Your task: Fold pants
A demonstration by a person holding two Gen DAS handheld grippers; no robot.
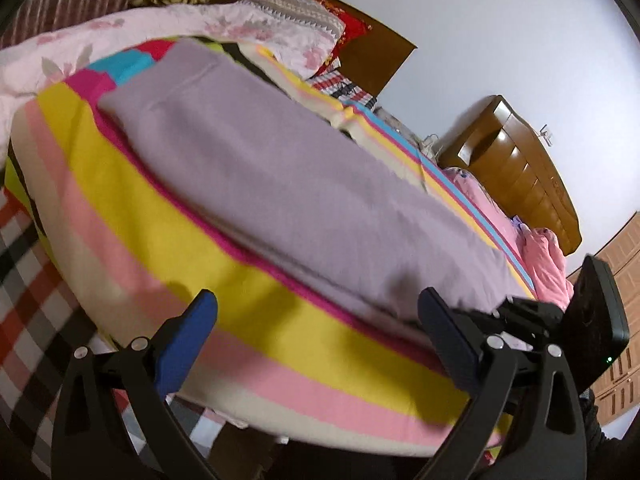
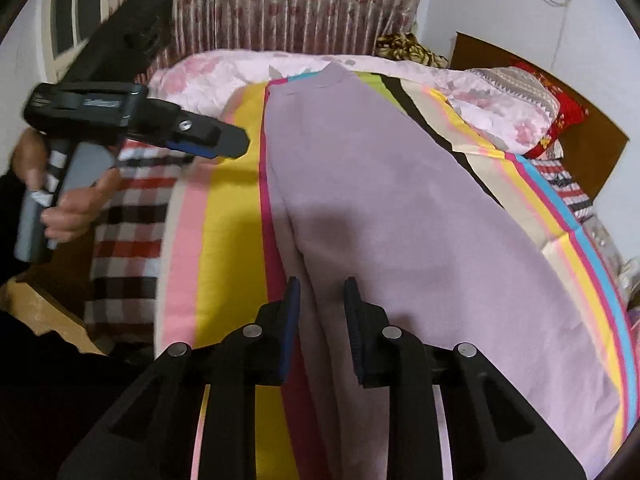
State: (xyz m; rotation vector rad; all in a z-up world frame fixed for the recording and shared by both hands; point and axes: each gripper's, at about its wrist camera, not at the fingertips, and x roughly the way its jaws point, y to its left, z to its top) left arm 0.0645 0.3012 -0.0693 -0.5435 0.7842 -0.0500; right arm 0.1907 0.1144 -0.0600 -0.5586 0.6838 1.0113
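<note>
Lilac fabric: the pants (image 2: 400, 208) are a soft, matte, slightly fuzzy knit, lying flat and long on the bed; I read the two legs as stacked, one edge doubled along the near side.
Pants position: they lie lengthwise on the striped blanket (image 2: 228, 216), narrow end toward the curtain (image 2: 272, 4), wide end near my right wrist camera.
Blanket: broad flat bands of yellow, pink, magenta, cream and blue; smooth weave, draped over the rounded bed edge.
Under-layer: a red, black and white checked sheet (image 1: 24, 264) shows below the blanket edge.
Quilt: pale pink floral quilt (image 2: 224, 72), puffy and rumpled, bunched at the far end of the bed.
Left hand-held gripper (image 1: 318, 312): fingers spread wide, blue pads bare, nothing between them; it hangs off the bed's side, level with the blanket edge. From the right wrist view I see it held in the person's hand (image 2: 76, 200).
Right hand-held gripper (image 2: 322, 300): jaws partly apart, straddling the doubled edge of the pants; I cannot tell whether the pads touch the cloth.
Headboard: brown wood (image 1: 384, 56), flat panel.
Cabinet: glossy brown wooden cabinet (image 1: 528, 172) against the white wall.
</note>
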